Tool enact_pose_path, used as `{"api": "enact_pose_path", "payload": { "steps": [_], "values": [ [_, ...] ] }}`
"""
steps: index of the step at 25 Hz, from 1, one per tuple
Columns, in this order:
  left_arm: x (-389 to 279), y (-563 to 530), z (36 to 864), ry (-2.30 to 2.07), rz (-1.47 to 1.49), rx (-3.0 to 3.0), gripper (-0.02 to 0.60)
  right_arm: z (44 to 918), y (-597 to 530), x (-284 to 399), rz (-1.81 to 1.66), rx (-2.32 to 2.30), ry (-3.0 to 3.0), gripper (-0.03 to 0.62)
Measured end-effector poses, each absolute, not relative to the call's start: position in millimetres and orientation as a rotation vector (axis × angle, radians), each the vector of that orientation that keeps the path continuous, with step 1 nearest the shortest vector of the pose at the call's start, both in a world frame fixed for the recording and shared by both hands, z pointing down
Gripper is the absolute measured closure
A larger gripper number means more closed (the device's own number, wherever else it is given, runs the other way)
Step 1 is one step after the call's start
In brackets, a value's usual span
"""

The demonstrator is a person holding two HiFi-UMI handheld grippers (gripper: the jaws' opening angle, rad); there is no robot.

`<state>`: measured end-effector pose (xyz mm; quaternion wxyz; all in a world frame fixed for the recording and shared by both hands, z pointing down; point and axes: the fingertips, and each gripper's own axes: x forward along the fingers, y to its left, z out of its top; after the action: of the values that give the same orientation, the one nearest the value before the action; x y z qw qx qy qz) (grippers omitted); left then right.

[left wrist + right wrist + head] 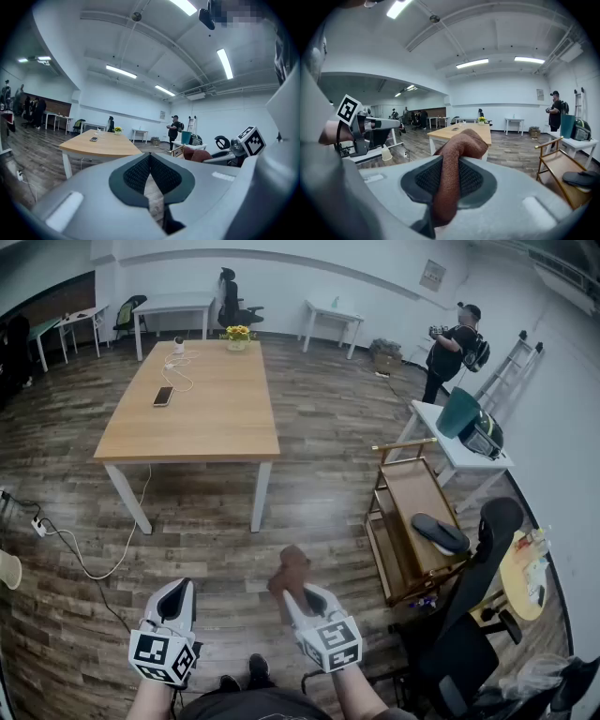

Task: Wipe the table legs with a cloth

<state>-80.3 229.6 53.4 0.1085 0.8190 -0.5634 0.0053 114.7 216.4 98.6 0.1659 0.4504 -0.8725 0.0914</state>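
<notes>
a long wooden table [202, 395] is standing on white legs [260, 495] on the plank floor [319, 488], well ahead of the person; the right gripper [292, 592] is pinching a brown cloth [289, 570] between its jaws, well apart from the table; the left gripper [176, 594] is hovering beside it, jaws pressed together on nothing

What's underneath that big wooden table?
Two white legs and wood floor show under the table; a white cable trails beside. The tabletop covers the far legs.
</notes>
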Motion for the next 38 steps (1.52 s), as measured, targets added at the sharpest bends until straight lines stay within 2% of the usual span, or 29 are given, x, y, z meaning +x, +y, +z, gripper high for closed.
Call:
{"api": "enact_pose_path", "payload": {
  "steps": [26,38],
  "values": [
    [-108.7,264.1,67.2,-1.595,-0.011,2.43,0.561,111.0,278.8,115.8,0.288,1.421,-2.365,0.528],
    [-119.0,232.5,70.7,-1.681,0.006,2.392,0.561,131.2,234.5,120.1,0.321,1.399,-2.371,0.528]
  ]
}}
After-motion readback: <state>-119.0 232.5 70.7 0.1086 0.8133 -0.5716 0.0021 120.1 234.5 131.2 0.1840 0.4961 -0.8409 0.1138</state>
